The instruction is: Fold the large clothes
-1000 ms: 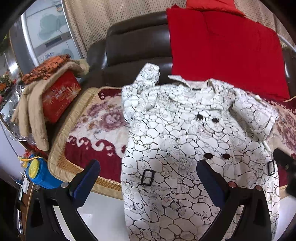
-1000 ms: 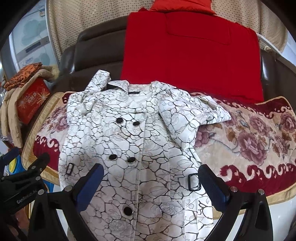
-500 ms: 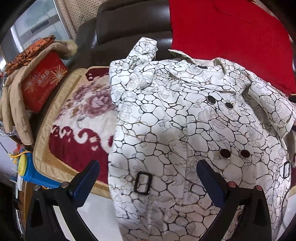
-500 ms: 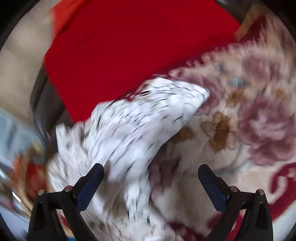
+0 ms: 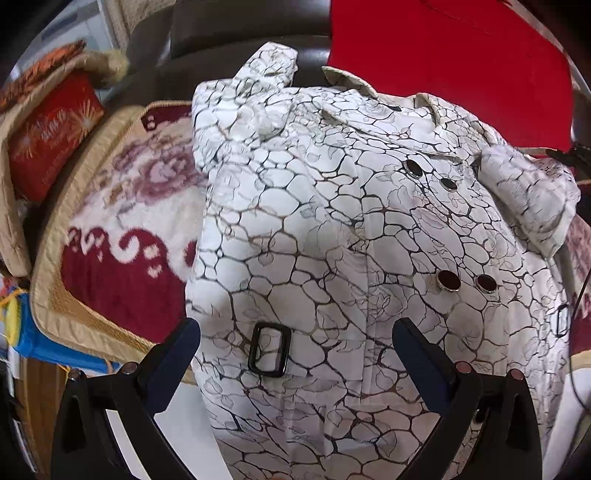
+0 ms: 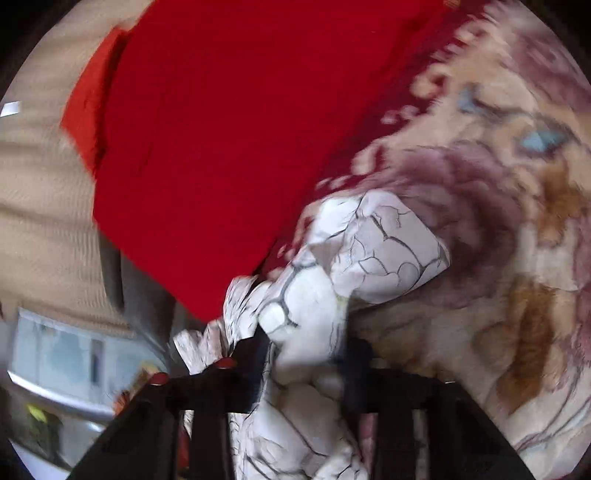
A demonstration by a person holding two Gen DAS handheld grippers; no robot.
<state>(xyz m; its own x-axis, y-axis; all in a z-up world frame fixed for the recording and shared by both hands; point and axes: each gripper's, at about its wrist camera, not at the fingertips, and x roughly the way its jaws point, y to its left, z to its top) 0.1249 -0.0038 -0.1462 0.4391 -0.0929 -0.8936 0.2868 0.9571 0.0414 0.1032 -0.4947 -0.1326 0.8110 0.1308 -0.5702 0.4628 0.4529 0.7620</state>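
Jaws on my right gripper [image 6: 306, 354] have just been closing, and in the right wrist view they now pinch a bunched sleeve [image 6: 373, 251] of the white coat between them, the cuff end sticking out past the fingertips over the floral blanket [image 6: 517, 240]. On my left gripper [image 5: 295, 350] the jaws stand wide apart and hold nothing; they hang over the lower front of the coat [image 5: 314, 229], either side of the black belt buckle [image 5: 269, 349]. That coat, white with a dark crackle print, lies face up on the blanket, which covers the seat of a dark leather sofa [image 5: 229, 33]. Only the left wrist view gives me the whole garment: the four dark buttons [image 5: 448, 280] right of the buckle, the collar at the far end, and the other sleeve folded up at the far left shoulder. It also shows a red box [image 5: 51, 136] well left of the coat with gold starbursts and some writing I cannot read, wrapped in a beige garment [image 5: 11, 206], and a blue and yellow thing [image 5: 22, 332] just off the blanket's near left corner. Only the right wrist view, which is blurred, gives me the grip itself and a pale cabinet [image 6: 62, 350] far left of the sleeve. Both views show the red cloth [image 6: 240, 129] draped over the sofa back beyond the coat.
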